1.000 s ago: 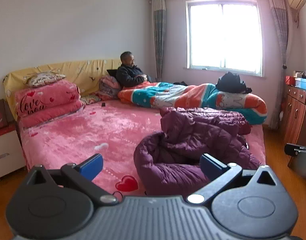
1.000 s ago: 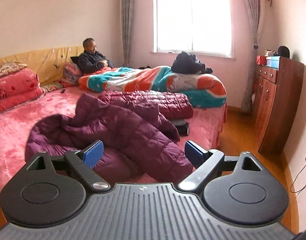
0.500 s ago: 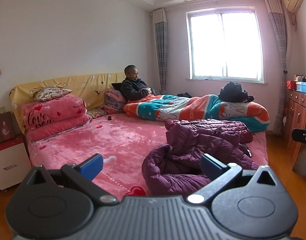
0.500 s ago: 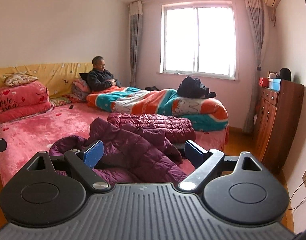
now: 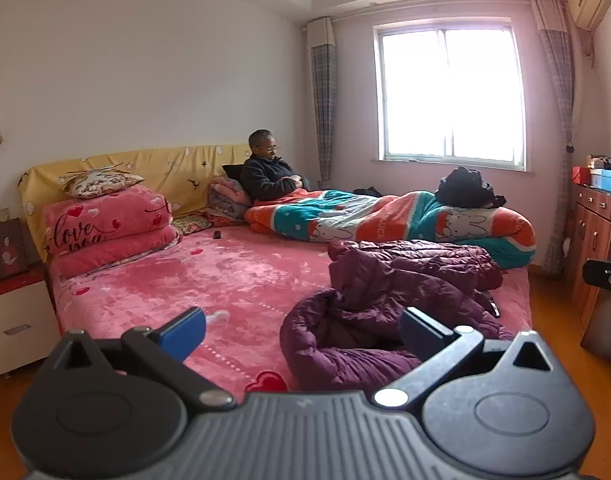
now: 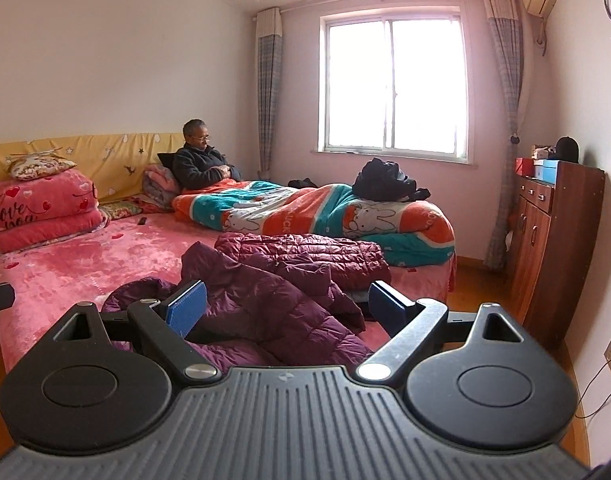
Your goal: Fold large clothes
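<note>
Lying crumpled on the near part of the bed (image 5: pixel 177 280) is a purple quilted coat (image 5: pixel 389 304), puffy and unfolded, its hood or collar end curled into a rounded hollow toward the bed's near edge and its body heaped in loose ridges behind. One such coat shows in both views (image 6: pixel 265 300); a second, redder quilted jacket (image 6: pixel 305 256) lies flat just behind it, touching it. One person (image 5: pixel 269 176) sits at the far end of the bed under one striped blanket (image 5: pixel 385 220) with rabbit prints, and one dark bundle (image 5: pixel 465 188) rests on that blanket. Two folded pink covers (image 5: pixel 105 224) are stacked by the headboard with one patterned pillow (image 5: pixel 97 180) on top. One wooden cabinet (image 6: pixel 553 248) stands by the right wall, and one window (image 6: pixel 393 84) fills the far wall. The left tool (image 5: pixel 301 332) has its two blue-padded fingers spread wide with nothing between them, held back from the bed; the coat lies ahead of it and toward its right finger, not touched. The right tool (image 6: pixel 285 304) is likewise spread wide and holds nothing; the coat lies straight ahead and below, seen between its fingers, apart from them.
</note>
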`<state>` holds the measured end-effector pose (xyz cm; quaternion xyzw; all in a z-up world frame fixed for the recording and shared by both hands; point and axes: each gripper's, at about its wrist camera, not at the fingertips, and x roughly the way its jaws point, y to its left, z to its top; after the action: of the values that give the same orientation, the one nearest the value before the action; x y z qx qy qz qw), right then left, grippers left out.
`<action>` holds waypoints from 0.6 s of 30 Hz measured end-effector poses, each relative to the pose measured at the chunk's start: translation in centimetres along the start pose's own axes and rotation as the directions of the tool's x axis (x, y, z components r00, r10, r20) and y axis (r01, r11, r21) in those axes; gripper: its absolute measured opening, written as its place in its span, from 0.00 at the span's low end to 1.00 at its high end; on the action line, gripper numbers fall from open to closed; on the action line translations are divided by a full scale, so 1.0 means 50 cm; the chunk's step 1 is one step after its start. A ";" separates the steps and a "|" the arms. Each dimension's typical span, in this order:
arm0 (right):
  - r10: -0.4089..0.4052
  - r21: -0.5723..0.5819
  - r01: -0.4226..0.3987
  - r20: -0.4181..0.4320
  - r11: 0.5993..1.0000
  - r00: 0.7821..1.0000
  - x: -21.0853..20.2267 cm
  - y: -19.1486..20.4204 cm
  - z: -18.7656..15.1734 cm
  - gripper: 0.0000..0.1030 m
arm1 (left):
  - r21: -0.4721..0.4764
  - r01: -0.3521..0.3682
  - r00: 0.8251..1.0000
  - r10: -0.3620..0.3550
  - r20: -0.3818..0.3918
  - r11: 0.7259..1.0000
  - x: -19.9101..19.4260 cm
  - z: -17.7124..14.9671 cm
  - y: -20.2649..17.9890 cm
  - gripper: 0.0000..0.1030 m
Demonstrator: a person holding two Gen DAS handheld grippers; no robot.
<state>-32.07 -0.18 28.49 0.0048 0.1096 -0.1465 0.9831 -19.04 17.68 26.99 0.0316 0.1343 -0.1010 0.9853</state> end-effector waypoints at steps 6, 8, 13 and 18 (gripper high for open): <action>-0.020 0.017 0.020 0.001 1.000 1.000 0.005 -0.006 -0.007 1.00 | 0.001 0.032 0.999 -0.032 -0.010 0.999 0.004 -0.005 -0.023 0.99; -0.029 0.020 0.029 0.000 0.999 1.000 0.007 -0.006 -0.010 1.00 | 0.010 0.040 0.999 -0.039 -0.013 0.999 0.006 -0.008 -0.036 0.99; -0.045 0.038 0.046 -0.012 0.998 0.999 0.015 -0.009 -0.020 1.00 | 0.016 0.062 0.998 -0.062 -0.023 0.998 0.012 -0.013 -0.057 0.99; -0.059 0.048 0.060 -0.020 0.997 0.998 0.023 -0.007 -0.026 1.00 | 0.019 0.077 0.997 -0.076 -0.028 0.997 0.018 -0.016 -0.071 0.99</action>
<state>-31.38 -0.77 27.00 0.0266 0.1152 -0.1784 0.9768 -19.13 14.12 25.82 0.0376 0.1476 -0.1396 0.9784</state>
